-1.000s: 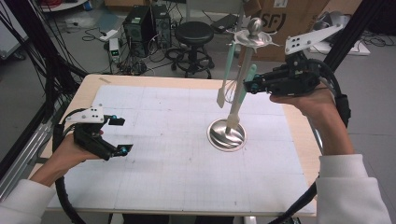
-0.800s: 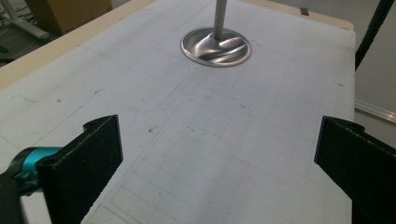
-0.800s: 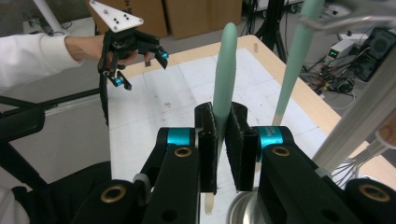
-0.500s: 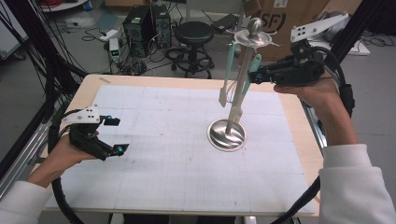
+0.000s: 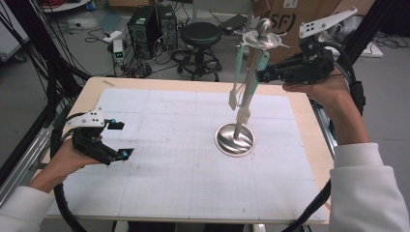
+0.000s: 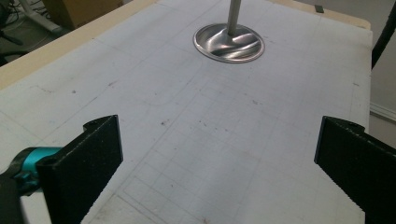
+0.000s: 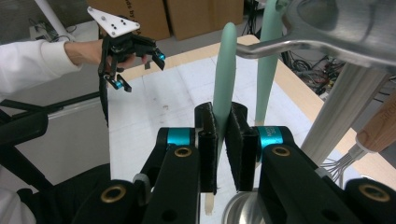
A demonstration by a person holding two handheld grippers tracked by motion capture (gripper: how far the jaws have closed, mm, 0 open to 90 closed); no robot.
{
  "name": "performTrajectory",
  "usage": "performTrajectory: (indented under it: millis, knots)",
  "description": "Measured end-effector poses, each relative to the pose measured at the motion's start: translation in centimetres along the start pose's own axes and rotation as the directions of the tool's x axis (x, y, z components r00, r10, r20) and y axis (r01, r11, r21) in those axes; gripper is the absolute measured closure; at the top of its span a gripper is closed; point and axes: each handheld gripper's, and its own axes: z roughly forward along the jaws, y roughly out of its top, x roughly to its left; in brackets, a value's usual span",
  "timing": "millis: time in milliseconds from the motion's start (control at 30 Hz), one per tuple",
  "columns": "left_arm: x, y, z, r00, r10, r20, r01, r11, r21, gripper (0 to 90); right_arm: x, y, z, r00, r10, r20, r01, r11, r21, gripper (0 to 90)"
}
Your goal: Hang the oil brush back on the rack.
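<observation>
Right gripper (image 5: 261, 76) is up at the far right of the table, level with the top of the rack (image 5: 235, 140). In the right gripper view its jaws are nearly closed and clamp the mint-green handle of a utensil (image 7: 223, 70); the pads press on both sides of the handle. The utensil hangs upright beside the rack's pole, close to it. A second mint-green handle (image 7: 266, 60) hangs just beyond the first, free of the jaws. A wooden-handled whisk (image 7: 369, 140) hangs at the right of that view, also on the rack.

The rack stands on the white grid mat (image 5: 169, 193), right of centre. Its round steel base rests flat on the mat, the pole is upright, and the top disc with its knob is at the far end of the high view. Whether the gripped utensil's loop is on or off its hook cannot be told.

Left gripper (image 5: 120, 139) is at the near left, low over the mat, well apart from the rack. Its jaws stand wide with nothing between them; the left gripper view shows bare mat between the pads and the rack's base far ahead.

The table (image 5: 87, 96) carries the mat, with a wooden margin showing at the left and far edges.
</observation>
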Motion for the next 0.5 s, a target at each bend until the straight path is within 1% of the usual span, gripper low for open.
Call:
performTrajectory:
  millis: [33, 100, 167, 233, 300, 367, 400, 500]
  knots:
    - [0.0, 0.0, 0.0, 1.0, 0.001, -0.001, -0.001, 1.0, 0.0, 1.6, 0.0, 0.1, 0.0, 1.0, 0.007, -0.004, -0.007, 1.0, -0.002, 84.0]
    - [0.1, 0.0, -0.1, 1.0, 0.001, -0.007, -0.001, 1.0, 0.004, 1.6, -0.1, 0.2, 0.1, 1.0, -0.003, -0.003, 0.003, 1.0, -0.006, 84.0]
    - [0.1, 0.1, -0.1, 1.0, 0.0, -0.008, 0.0, 1.0, 0.002, 1.6, -0.3, 0.2, 0.2, 1.0, -0.001, -0.004, 0.001, 1.0, -0.003, 84.0]
    - [0.1, 0.0, -0.1, 1.0, 0.001, -0.01, -0.001, 1.0, 0.002, 1.6, -0.4, 0.1, 0.2, 1.0, -0.002, -0.005, 0.002, 0.9999, -0.012, 84.0]
    - [0.1, 0.0, -0.1, 0.9999, -0.001, -0.01, 0.001, 1.0, 0.003, 1.6, -0.5, 0.0, 0.3, 0.9999, 0.005, -0.011, -0.005, 0.9998, -0.018, 83.9]
    - [0.1, 0.0, -0.1, 0.9999, 0.0, -0.01, 0.0, 1.0, 0.004, 1.6, -0.7, -0.2, 0.3, 1.0, 0.006, 0.0, -0.006, 0.9999, -0.016, 83.9]
    - [0.1, 0.0, -0.1, 1.0, 0.0, -0.009, 0.0, 1.0, 0.003, 1.6, -0.8, -0.3, 0.3, 0.9998, 0.019, 0.0, -0.019, 0.9997, -0.014, 83.9]
    - [0.1, 0.0, -0.1, 1.0, 0.001, -0.01, -0.001, 1.0, 0.005, 1.6, -1.1, -0.6, 0.4, 0.9998, 0.02, -0.002, -0.02, 0.9992, -0.036, 83.9]
